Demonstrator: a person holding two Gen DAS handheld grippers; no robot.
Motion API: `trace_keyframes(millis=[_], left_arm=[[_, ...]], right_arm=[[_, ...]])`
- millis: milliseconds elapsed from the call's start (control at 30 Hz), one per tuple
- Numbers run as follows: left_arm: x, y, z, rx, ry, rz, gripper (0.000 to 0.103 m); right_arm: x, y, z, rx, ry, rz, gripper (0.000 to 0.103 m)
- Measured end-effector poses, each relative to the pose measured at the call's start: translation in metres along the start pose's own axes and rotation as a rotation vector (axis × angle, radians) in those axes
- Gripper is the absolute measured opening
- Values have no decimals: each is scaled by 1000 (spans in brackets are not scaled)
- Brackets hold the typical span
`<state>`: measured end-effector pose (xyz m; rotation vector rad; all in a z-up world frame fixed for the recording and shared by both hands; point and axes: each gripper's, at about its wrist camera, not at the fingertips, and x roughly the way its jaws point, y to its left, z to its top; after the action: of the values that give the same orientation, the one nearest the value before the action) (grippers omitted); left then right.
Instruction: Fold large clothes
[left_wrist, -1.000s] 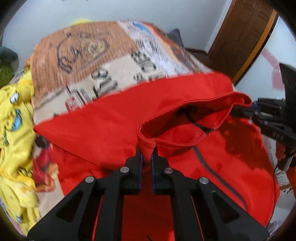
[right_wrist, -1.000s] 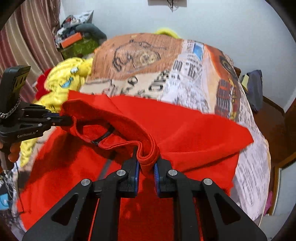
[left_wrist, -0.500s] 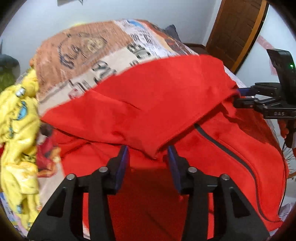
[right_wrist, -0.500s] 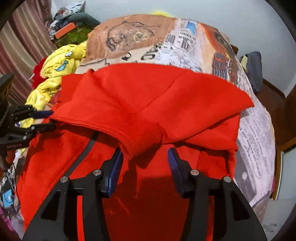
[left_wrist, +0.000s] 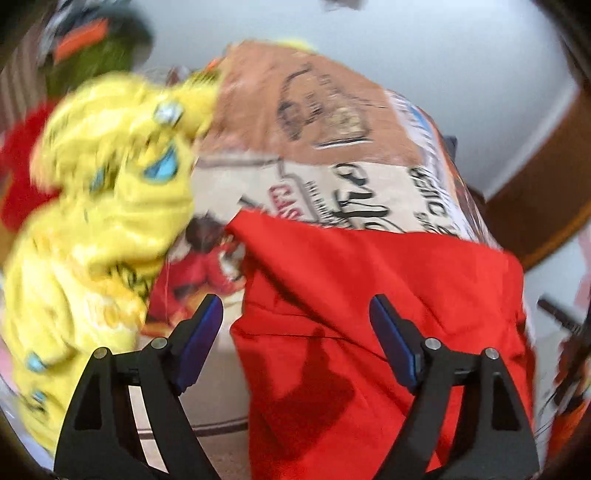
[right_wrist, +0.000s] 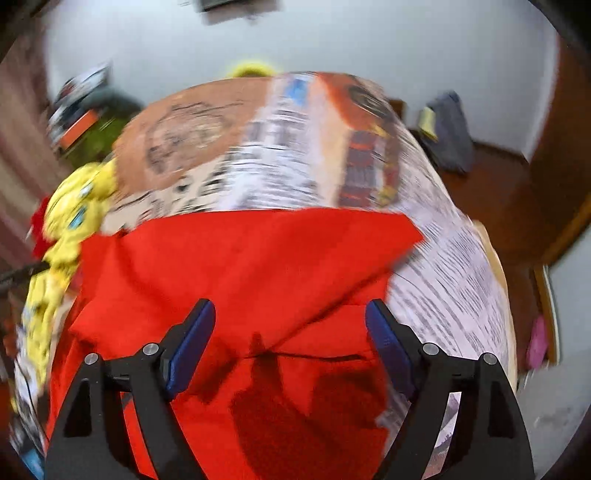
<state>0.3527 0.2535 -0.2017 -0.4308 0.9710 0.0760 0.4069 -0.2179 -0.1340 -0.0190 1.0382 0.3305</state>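
1. Left wrist view: my left gripper (left_wrist: 295, 339) has its fingers (left_wrist: 199, 339) spread wide, nothing between the pads; they have just been opening and the red cloth is let go.
2. Red garment (left_wrist: 369, 314) lies flat on the bed (left_wrist: 351, 147), ahead of and below the fingers, mostly toward the right finger; its left edge runs just inside the left finger, so I sit over that edge, not the middle.
3. Yellow garment (left_wrist: 92, 221) is heaped to the left, just beside the red one, near its far left corner. Blurred, so I can't tell if they touch.
4. Right wrist view: my right gripper (right_wrist: 290, 339) is also released, jaws wide, just been opening, pads clear of the cloth.
5. Red garment (right_wrist: 240, 266) here fills the space between and beyond both fingers; folded top edge runs left-right across the bed (right_wrist: 443, 277), right corner pointing past the right finger.
6. Judgement: long axis now runs side to side; the left hand is nearer the left edge, the right hand nearer the right edge, so the next fold likely takes each side from its own hand.
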Motion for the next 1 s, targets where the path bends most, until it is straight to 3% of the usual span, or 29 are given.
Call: trace_keyframes(millis=[100, 200, 333, 400, 433, 467, 567, 600, 667, 700, 767, 833, 1000], left_arm=[[29, 33, -5, -157, 72, -104, 81], [52, 47, -10, -248, 107, -191, 81], [76, 52, -5, -289, 124, -194, 81], [90, 54, -4, -333, 153, -230, 81], [97, 54, -4, -350, 172, -248, 79], [104, 51, -5, -345, 186, -255, 70], [110, 38, -3, -261, 184, -205, 58], [110, 35, -2, -244, 180, -200, 49], [110, 30, -1, -217, 175, -194, 35], [108, 29, -1, -208, 168, -191, 25], [104, 25, 3, -177, 151, -162, 19], [98, 18, 10, -142, 131, -116, 17], [89, -3, 37, -9, 74, 6, 15]], right_arm=[[12, -21, 2, 63, 31, 5, 81], [25, -34, 2, 95, 66, -14, 81], [39, -47, 2, 164, 94, 55, 81], [44, -51, 2, 189, 100, 84, 81], [48, -52, 3, 202, 95, 93, 81], [50, -52, 5, 205, 90, 91, 81], [55, -46, 10, 189, 76, 100, 81], [57, -44, 11, 180, 77, 112, 80], [64, -37, 14, 142, 84, 119, 59], [66, -34, 15, 121, 88, 106, 53], [67, -27, 18, 75, 78, 68, 27], [65, -26, 24, 59, 61, 68, 15], [64, -14, 52, -7, 14, 48, 11]])
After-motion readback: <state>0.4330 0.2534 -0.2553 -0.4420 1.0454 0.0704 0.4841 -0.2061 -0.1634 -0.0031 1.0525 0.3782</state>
